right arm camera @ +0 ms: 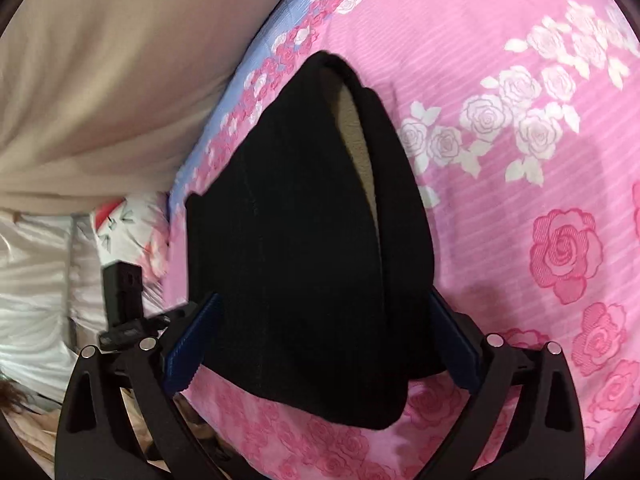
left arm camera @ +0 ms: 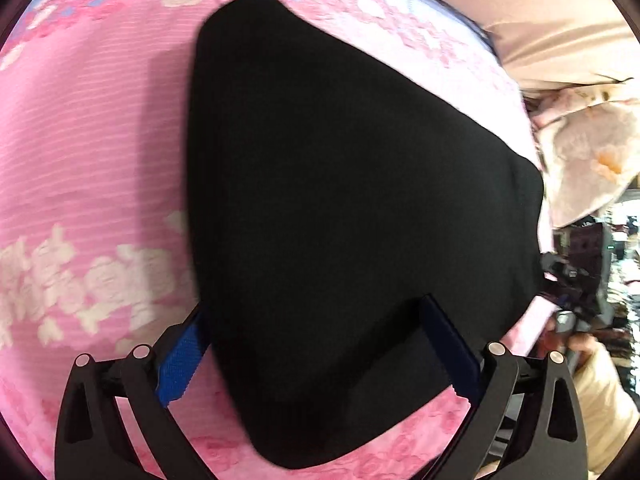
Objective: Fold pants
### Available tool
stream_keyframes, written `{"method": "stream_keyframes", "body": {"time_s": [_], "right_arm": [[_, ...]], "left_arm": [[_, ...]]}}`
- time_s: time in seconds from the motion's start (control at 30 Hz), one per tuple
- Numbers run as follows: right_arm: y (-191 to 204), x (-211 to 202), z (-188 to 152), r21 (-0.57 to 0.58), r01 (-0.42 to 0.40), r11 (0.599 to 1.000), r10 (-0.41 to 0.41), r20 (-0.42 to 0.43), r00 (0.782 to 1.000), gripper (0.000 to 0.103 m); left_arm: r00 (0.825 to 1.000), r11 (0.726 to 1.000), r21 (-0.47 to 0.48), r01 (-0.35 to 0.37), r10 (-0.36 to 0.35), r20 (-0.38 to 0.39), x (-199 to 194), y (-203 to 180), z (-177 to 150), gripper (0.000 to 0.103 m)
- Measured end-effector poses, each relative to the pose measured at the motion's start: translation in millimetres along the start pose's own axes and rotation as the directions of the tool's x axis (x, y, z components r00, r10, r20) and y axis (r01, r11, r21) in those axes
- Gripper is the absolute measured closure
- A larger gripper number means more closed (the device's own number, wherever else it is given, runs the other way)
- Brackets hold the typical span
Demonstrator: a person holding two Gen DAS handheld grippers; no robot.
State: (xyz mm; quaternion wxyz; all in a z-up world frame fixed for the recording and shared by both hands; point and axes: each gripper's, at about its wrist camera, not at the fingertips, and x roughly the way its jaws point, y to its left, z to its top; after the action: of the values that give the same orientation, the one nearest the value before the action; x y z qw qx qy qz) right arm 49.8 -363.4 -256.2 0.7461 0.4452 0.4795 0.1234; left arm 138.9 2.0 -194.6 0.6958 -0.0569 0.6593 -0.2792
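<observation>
Black pants lie folded into a compact bundle on a pink rose-print bedsheet. My left gripper is open, its blue pads standing wide on either side of the bundle's near part, above it. In the right wrist view the pants show a waistband end with a beige lining at the far side. My right gripper is open too, with blue pads apart on either side of the near end of the bundle.
A beige wall or headboard runs along the bed's far edge. White floral bedding is bunched beside the bed. A black device sits by the sheet's edge. A cluttered room area lies past the bed.
</observation>
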Motion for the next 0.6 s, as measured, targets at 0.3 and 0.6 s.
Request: {"method": "stream_keyframes", "body": {"time_s": [0.3, 0.6], "right_arm": [[2, 1, -2, -0.022, -0.002, 1.0, 0.001, -0.023, 1.0, 0.005], [52, 24, -8, -0.18, 0.074, 0.981, -0.084, -0.051, 0.995, 0.006]], "left_arm": [[0.998, 0.999, -0.027, 0.018, -0.017, 0.059, -7, 5, -6, 0.035], [0.997, 1.0, 0.002, 0.019, -0.019, 0.069, -11, -15, -9, 0.05]]}}
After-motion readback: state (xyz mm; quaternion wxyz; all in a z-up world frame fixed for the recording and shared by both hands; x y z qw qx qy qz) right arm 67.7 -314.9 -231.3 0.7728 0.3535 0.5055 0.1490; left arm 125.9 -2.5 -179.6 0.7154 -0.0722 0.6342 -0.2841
